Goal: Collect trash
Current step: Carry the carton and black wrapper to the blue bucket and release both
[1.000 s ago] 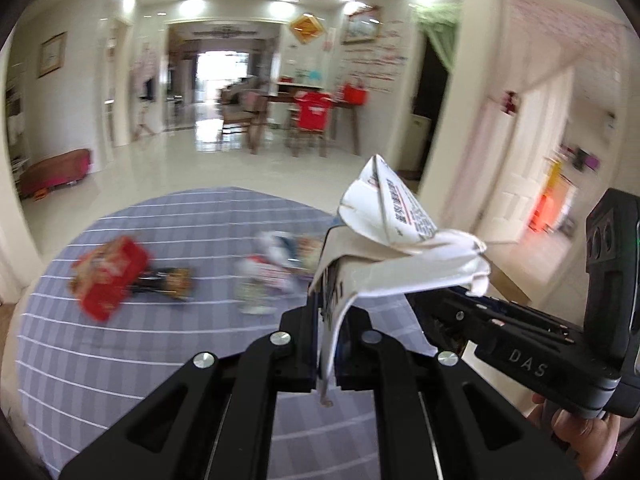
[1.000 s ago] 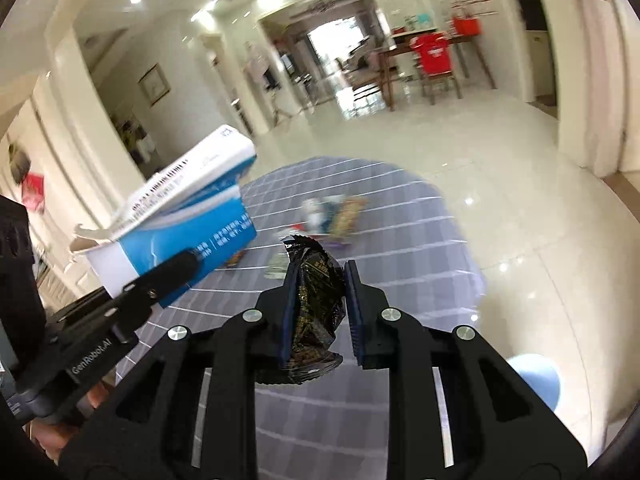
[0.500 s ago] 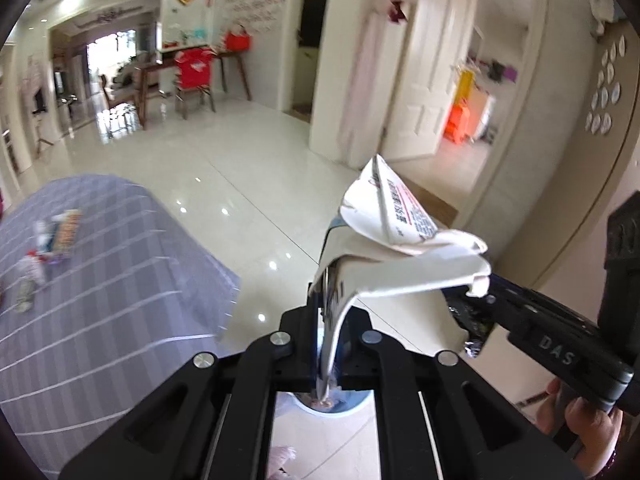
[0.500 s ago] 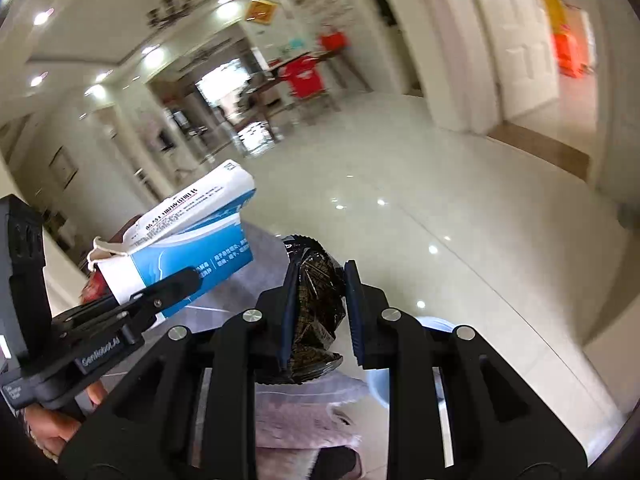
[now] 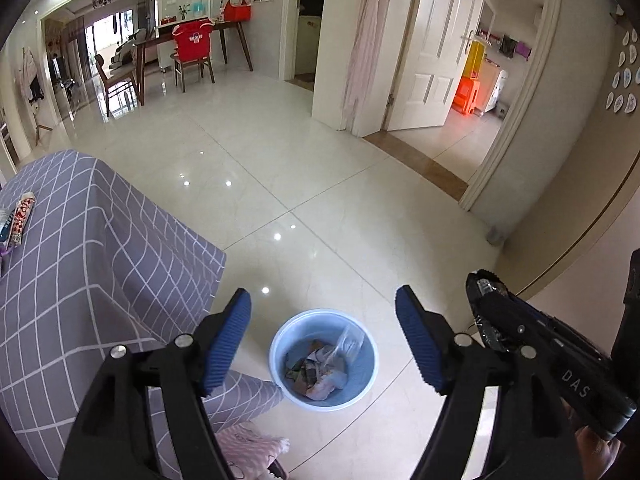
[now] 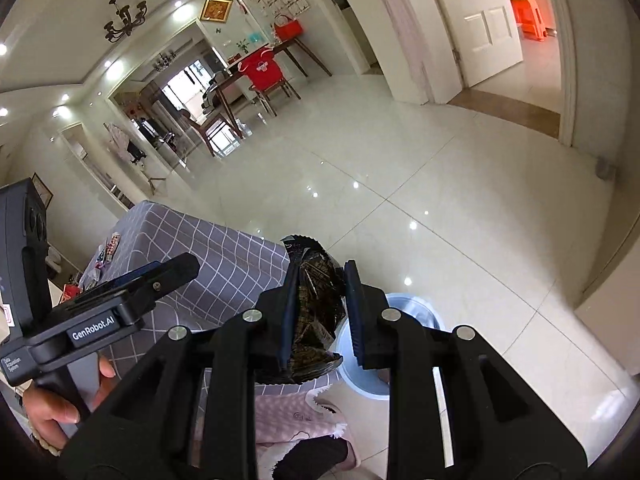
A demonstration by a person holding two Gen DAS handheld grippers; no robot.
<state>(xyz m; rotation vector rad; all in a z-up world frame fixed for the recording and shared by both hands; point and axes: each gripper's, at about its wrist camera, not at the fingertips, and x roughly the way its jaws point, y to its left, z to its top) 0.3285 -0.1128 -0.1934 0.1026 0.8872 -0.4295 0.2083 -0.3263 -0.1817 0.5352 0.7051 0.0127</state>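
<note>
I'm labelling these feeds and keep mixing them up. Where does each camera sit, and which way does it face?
Left wrist: on the left gripper, tilted down at the blue bin on the floor; its jaws are opening, empty.
Right wrist: on the right gripper, tilted down, clamping a dark wrapper; a hand shows at left.
Shared: bin, checked tablecloth, red chair.

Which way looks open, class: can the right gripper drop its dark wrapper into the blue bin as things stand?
Probably yes. The right gripper holds the dark wrapper just above the blue bin, whose top is open, with nothing between them.
</note>
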